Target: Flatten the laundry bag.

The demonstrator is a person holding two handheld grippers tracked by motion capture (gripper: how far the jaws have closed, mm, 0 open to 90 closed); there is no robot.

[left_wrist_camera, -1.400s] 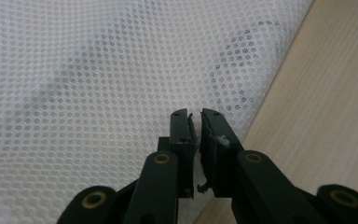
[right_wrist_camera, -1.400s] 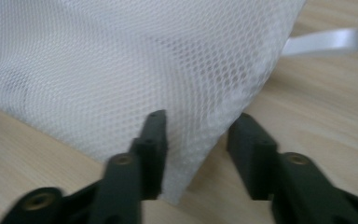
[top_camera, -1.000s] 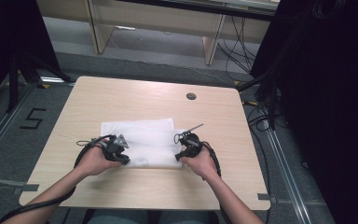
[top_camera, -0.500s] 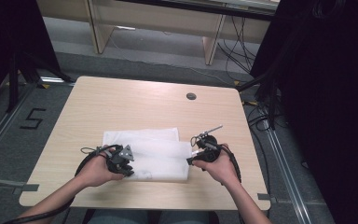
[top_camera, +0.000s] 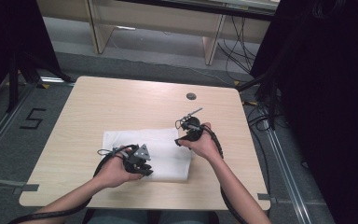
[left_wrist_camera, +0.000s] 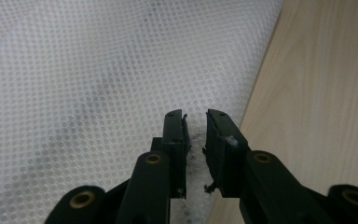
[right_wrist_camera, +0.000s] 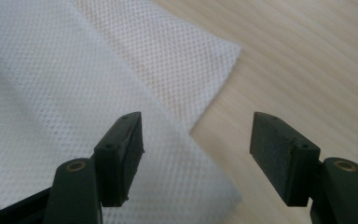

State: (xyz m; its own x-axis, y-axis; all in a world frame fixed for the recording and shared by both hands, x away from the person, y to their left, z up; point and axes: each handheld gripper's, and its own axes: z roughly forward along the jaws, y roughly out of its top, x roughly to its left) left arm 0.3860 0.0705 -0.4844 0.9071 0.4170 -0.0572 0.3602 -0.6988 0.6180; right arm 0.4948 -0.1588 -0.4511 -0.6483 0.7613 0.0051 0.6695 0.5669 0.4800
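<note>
A white mesh cloth (top_camera: 156,151) lies folded flat on the wooden table (top_camera: 121,102), toward its near side. My left gripper (top_camera: 144,171) rests at the cloth's near edge. In the left gripper view its jaws (left_wrist_camera: 196,116) stand a narrow gap apart over the cloth (left_wrist_camera: 98,70), next to its border with the bare wood (left_wrist_camera: 317,93), and nothing shows between them. My right gripper (top_camera: 181,140) hovers at the cloth's far right corner. Its jaws (right_wrist_camera: 198,130) are wide open above two stacked cloth layers (right_wrist_camera: 51,70).
A dark round cable hole (top_camera: 191,96) sits in the table's far right part. Bare wood (right_wrist_camera: 298,56) lies to the right of the cloth. Black curtains and cables border the table on the right, and a grey floor with a taped "5" on the left.
The cloth has shifted toward the person and to the right. My right hand has moved farther from the person to the cloth's far right corner. My left hand has slid right along the near edge.
</note>
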